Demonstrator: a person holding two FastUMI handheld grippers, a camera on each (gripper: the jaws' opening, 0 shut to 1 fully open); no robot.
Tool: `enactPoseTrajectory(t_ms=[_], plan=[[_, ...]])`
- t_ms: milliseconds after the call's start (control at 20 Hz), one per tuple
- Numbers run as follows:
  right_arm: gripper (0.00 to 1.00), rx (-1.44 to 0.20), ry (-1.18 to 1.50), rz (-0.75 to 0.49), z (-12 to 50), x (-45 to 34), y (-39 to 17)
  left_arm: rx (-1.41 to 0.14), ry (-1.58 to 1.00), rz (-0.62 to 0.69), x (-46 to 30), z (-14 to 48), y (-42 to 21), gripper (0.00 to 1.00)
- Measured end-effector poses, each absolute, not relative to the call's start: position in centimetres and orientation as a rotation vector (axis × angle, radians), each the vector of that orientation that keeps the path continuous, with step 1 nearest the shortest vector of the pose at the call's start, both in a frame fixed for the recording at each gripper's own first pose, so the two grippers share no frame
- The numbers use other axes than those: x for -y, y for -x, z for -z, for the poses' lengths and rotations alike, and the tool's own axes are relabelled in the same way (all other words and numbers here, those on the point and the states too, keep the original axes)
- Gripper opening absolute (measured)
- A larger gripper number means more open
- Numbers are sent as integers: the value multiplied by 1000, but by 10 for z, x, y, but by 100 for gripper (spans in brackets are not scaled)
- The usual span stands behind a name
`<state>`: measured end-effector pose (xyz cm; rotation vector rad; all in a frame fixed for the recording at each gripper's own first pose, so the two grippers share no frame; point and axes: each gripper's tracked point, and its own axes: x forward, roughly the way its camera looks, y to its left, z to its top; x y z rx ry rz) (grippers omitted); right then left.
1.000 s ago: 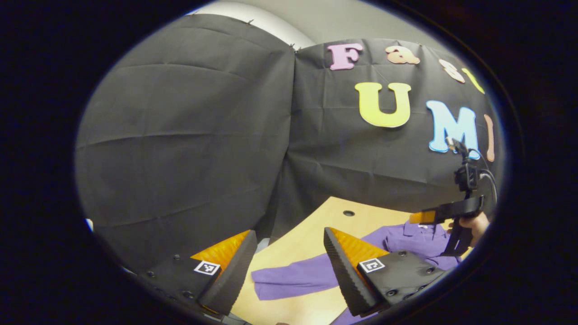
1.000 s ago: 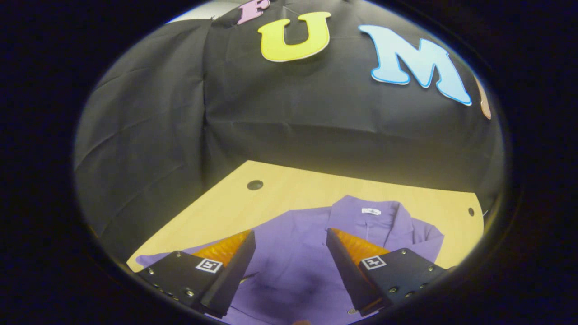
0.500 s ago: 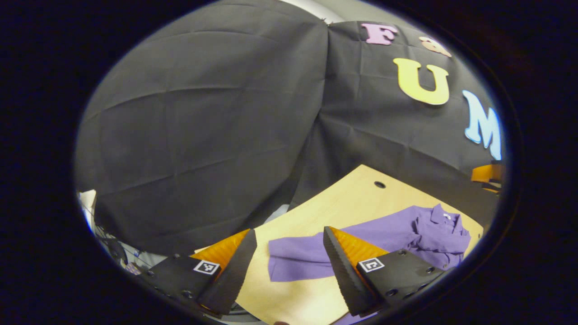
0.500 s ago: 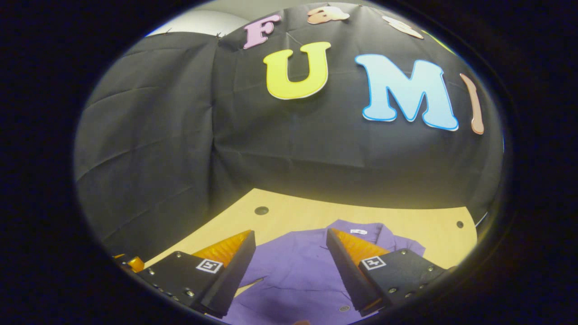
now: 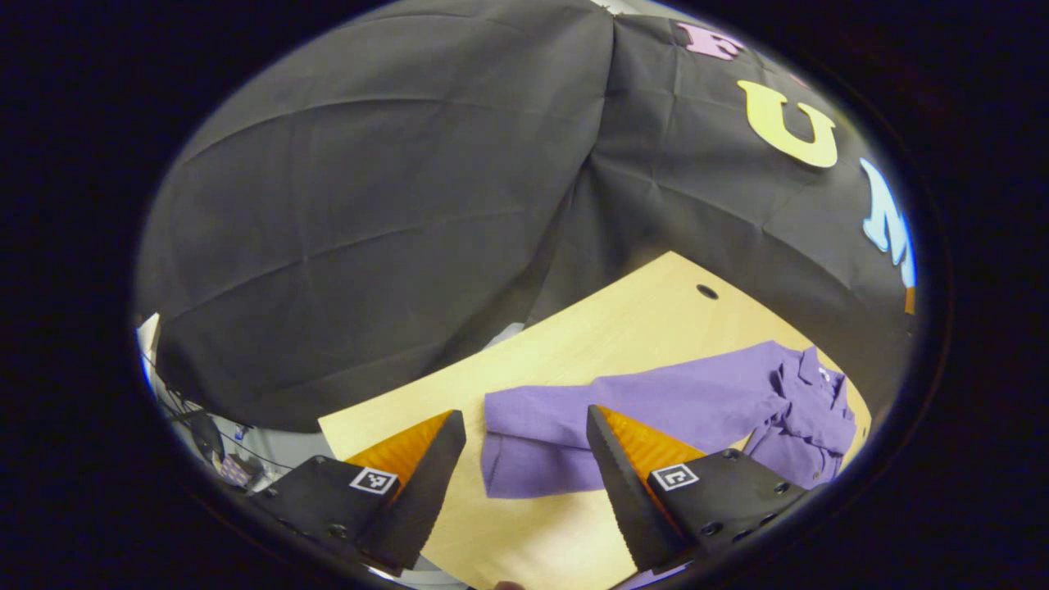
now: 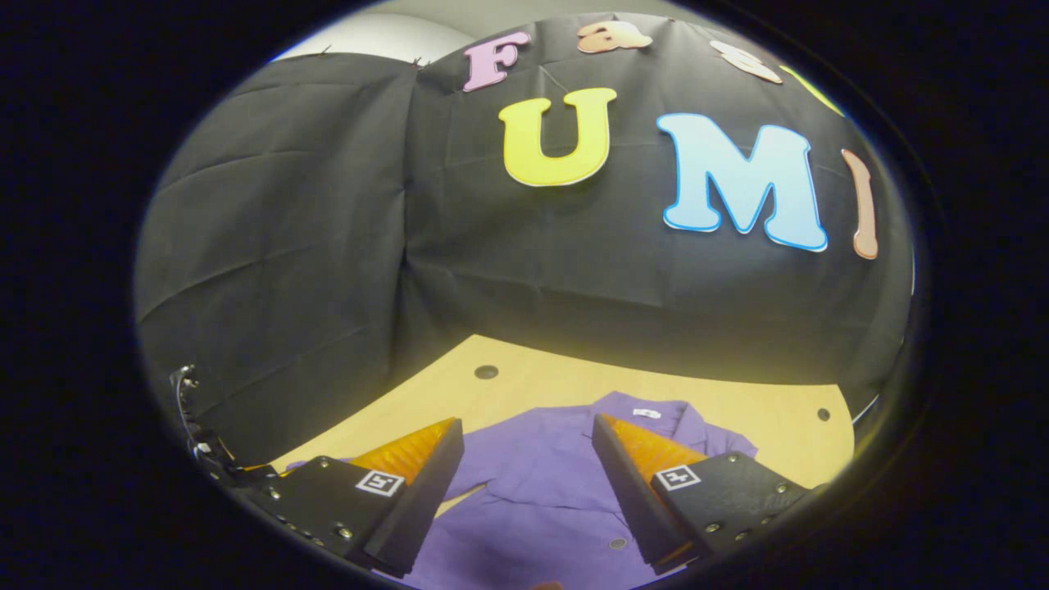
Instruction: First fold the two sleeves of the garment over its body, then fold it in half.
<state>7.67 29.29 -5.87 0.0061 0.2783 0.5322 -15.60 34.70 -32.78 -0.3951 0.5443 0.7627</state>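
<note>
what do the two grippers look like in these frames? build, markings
Left gripper and right gripper match: two wedge-shaped fingers tapering forward, ribbed along the inner faces, each mounted on a black plate with small screws. Every plate carries a small square black-and-white marker tag. No cables or sleeves show on them.

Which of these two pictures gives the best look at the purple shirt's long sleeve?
The left gripper view: the sleeve lies stretched out flat on the table, cuff end between the open left gripper. The right gripper view shows mostly the shirt's body and collar.
</note>
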Motion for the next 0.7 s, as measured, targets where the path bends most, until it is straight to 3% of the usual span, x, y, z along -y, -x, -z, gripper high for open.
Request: enactPoseTrajectory(t_ms=[50, 100, 600, 650, 700], plan=[[92, -283, -7, -533, 60, -293, -74, -553, 399, -760, -347, 333, 156, 96], [95, -289, -9, -533, 62, -291, -72, -560, 401, -755, -346, 338, 156, 97], [95, -284, -12, -467, 58, -245, -57, -629, 387, -720, -340, 371, 153, 95], [95, -284, -14, -464, 58, -241, -57, -643, 356, -732, -342, 373, 156, 87], [95, -288, -18, -459, 59, -236, -56, -656, 320, -735, -343, 374, 156, 86]])
